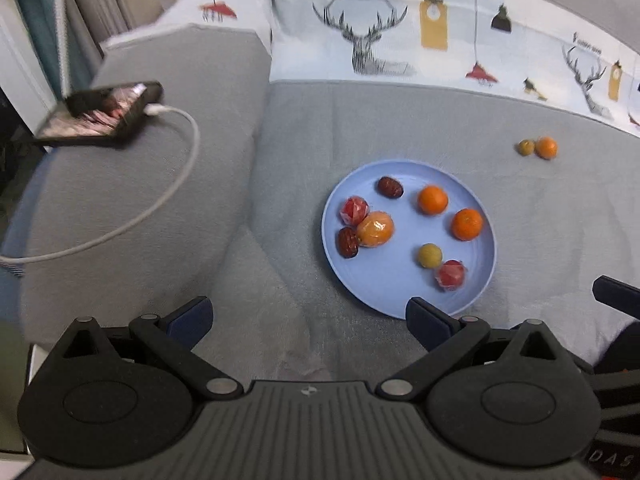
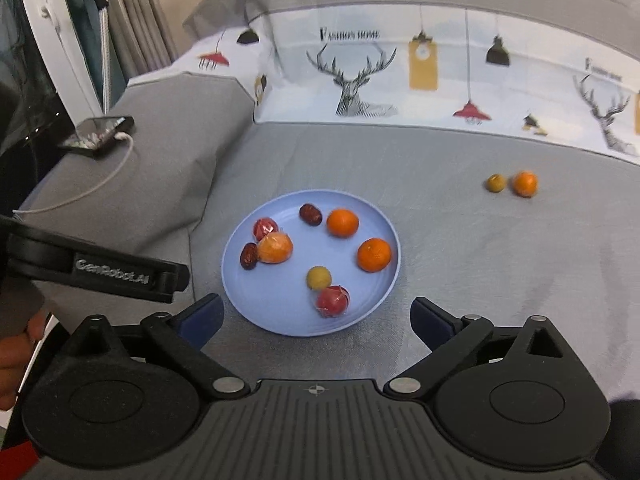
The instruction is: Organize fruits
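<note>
A light blue plate (image 1: 400,292) (image 2: 280,308) lies on the grey sofa seat. It holds several fruits: two oranges (image 1: 433,199) (image 2: 342,223), a wrapped orange fruit (image 1: 375,229), two wrapped red fruits (image 1: 451,275), two dark dates (image 1: 390,187) and a small yellow-green fruit (image 1: 430,255). Apart from the plate, at the far right, a small green fruit (image 1: 525,147) (image 2: 496,183) touches a loose orange (image 1: 546,147) (image 2: 525,183). My left gripper (image 1: 308,314) hangs open and empty just short of the plate's near-left rim. My right gripper (image 2: 318,316) is open and empty over the plate's near edge.
A phone (image 1: 108,114) (image 2: 98,136) with a white charging cable (image 1: 168,196) rests on the sofa arm at the left. A deer-print cushion (image 1: 400,32) backs the seat. The left gripper's body (image 2: 100,268) shows at the left of the right wrist view. Curtains hang far left.
</note>
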